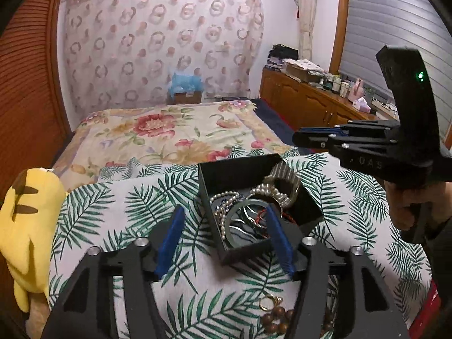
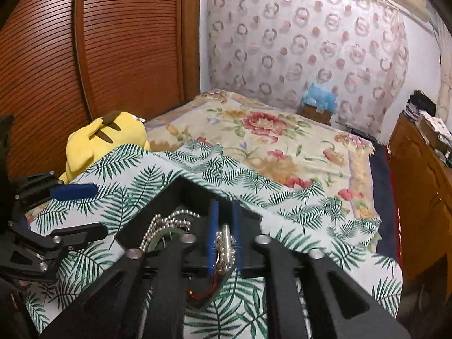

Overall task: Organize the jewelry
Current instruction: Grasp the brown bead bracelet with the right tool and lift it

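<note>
A black open box [image 1: 240,175] sits on the palm-leaf cloth and holds pearl strands [image 1: 223,197], a grey-green bangle [image 1: 243,223], a silver ribbed bangle [image 1: 285,175] and thin rings. My left gripper [image 1: 226,240] is open, its blue pads on either side of the box's near corner. A wooden bead bracelet [image 1: 275,319] and a gold ring [image 1: 268,303] lie on the cloth near it. My right gripper [image 2: 224,240] hovers over the box [image 2: 192,195]. Its blue pads look nearly shut around a silver ribbed bangle [image 2: 225,245]. It also shows side-on in the left wrist view [image 1: 308,137].
The palm-leaf cloth [image 1: 141,197] covers a raised surface at the foot of a bed with a floral blanket [image 1: 175,130]. A yellow plush toy [image 1: 25,212] lies at the left edge. A wooden dresser [image 1: 310,101] with clutter stands at the right. A wooden louvred wardrobe [image 2: 84,56] stands at the left.
</note>
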Tool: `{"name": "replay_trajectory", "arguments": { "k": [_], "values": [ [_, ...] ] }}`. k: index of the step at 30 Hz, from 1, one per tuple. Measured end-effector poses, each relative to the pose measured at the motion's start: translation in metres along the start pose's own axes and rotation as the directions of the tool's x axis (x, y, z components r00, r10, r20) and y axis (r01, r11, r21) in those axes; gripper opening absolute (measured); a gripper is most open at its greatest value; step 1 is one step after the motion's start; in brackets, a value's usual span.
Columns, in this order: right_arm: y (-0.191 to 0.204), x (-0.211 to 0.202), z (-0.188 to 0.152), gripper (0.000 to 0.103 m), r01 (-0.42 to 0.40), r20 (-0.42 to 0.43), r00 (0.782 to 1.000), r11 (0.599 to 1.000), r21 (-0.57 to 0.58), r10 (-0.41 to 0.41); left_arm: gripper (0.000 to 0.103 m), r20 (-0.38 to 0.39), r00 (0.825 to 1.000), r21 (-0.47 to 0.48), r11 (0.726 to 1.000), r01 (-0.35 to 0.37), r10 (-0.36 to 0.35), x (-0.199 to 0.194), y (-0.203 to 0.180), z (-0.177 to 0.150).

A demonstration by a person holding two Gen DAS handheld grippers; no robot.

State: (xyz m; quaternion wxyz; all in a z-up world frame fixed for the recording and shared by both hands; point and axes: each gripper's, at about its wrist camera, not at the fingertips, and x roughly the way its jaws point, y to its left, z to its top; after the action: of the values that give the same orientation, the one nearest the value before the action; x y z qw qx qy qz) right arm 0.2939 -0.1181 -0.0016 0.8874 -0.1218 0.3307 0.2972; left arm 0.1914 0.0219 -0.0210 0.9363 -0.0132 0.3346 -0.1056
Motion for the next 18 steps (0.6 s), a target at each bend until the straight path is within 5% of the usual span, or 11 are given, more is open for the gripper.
{"name": "replay_trajectory", "arguments": {
  "k": [3,5,11,18],
  "values": [
    [0.001,-0.010,-0.008,0.033,0.001,0.015,1.000,1.000,0.015,-0.001,0.065,0.007,1.000,0.001,1.000,-0.002,0.002,-0.008,-0.002,-0.006],
    [0.002,-0.016,-0.014,0.033,0.001,0.019,1.000,1.000,0.023,-0.001,0.079,0.009,1.000,0.004,1.000,-0.011,0.011,-0.013,-0.004,-0.009],
    [0.014,-0.038,-0.039,0.033,-0.008,0.029,1.000,0.999,0.041,0.007,0.094,0.023,1.000,0.004,1.000,-0.019,0.019,-0.029,-0.007,-0.024],
    [0.032,-0.054,-0.077,0.034,-0.028,0.010,1.000,0.998,0.057,0.028,0.095,0.013,1.000,0.001,1.000,-0.022,0.022,-0.046,-0.011,-0.044]
  ]
}}
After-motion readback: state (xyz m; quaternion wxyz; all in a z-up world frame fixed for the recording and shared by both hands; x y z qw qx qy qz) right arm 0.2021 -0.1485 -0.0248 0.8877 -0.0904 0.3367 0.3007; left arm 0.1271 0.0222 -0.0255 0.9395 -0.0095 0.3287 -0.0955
